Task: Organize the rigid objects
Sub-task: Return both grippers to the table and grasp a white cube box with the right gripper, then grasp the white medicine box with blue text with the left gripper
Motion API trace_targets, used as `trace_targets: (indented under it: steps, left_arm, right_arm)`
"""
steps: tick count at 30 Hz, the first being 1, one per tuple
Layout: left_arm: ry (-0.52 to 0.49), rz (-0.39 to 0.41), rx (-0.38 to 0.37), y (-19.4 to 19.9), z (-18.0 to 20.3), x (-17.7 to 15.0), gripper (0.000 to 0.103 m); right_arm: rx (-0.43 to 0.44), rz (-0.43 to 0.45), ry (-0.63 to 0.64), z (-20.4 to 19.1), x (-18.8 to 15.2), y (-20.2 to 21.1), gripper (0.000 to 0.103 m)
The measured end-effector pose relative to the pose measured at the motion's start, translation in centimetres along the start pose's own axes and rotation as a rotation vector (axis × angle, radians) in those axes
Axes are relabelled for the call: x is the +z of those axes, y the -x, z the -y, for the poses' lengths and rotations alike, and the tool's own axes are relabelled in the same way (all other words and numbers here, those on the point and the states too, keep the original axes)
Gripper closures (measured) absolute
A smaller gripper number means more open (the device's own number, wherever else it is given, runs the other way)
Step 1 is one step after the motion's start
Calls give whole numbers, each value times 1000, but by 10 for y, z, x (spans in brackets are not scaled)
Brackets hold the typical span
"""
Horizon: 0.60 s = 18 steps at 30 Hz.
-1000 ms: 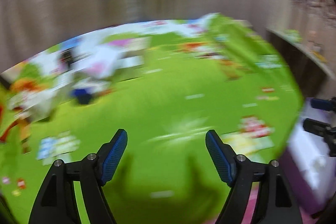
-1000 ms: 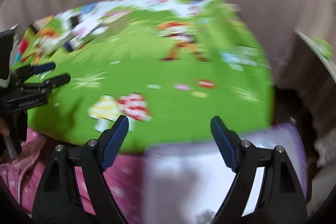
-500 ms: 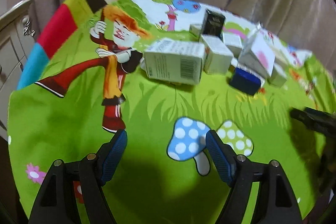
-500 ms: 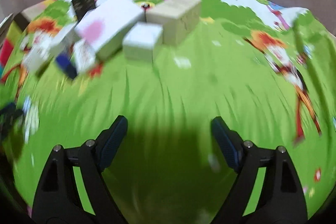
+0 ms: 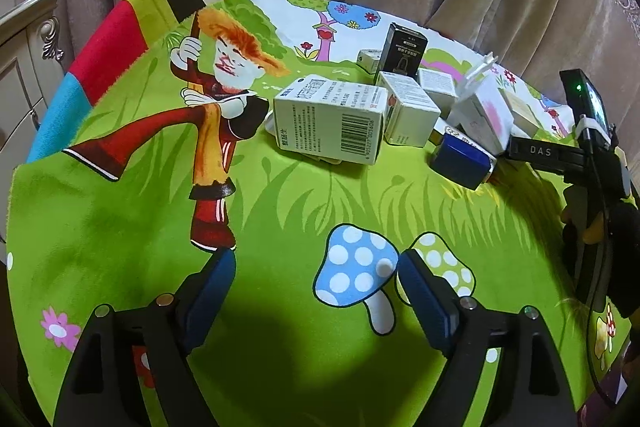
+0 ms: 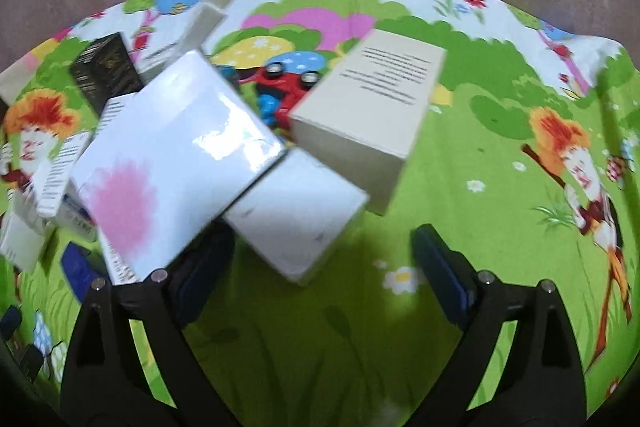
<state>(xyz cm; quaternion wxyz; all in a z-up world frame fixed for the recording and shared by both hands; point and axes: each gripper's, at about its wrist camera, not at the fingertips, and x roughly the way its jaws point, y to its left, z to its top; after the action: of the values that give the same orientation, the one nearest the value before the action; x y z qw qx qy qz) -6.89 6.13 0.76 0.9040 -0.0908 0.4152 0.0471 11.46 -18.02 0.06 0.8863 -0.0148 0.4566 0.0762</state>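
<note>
Left wrist view: the left tool (image 5: 316, 273) stood released, its jaws opening, with only the green cartoon cloth (image 5: 280, 211) of the bench between them. The boxes lay clustered in the upper right of the frame. A large white box with a barcode (image 5: 330, 119) lay on its side at centre. A black box (image 5: 402, 53) stood upright behind it. A dark blue box (image 5: 462, 157) lay to the right, near the right tool's body (image 5: 560, 155) at the right edge.

Right wrist view (somewhat blurred): the right tool (image 6: 320, 255) stood released, its jaws opening. A small white box (image 6: 296, 215) lay partly between them; contact with the pads could not be confirmed. A white box with a pink patch (image 6: 168, 163) sat at centre left, overlapping the left finger. A beige box (image 6: 368, 111) lay above centre.
</note>
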Motion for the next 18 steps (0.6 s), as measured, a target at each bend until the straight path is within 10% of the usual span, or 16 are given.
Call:
trace_targets:
  steps: [4, 6, 13, 18]
  left_arm:
    - [-11, -5, 4, -1, 2, 0, 17]
    - [-14, -6, 4, -1, 2, 0, 17]
    - [-14, -44, 24, -5, 6, 5, 12]
    - [228, -74, -53, -18, 0, 32, 8]
  right_arm:
    - [44, 10, 53, -5, 4, -4, 11]
    - [64, 34, 99, -7, 4, 0, 40]
    - [74, 52, 152, 10, -44, 36, 40]
    - [77, 58, 157, 14, -68, 55, 40]
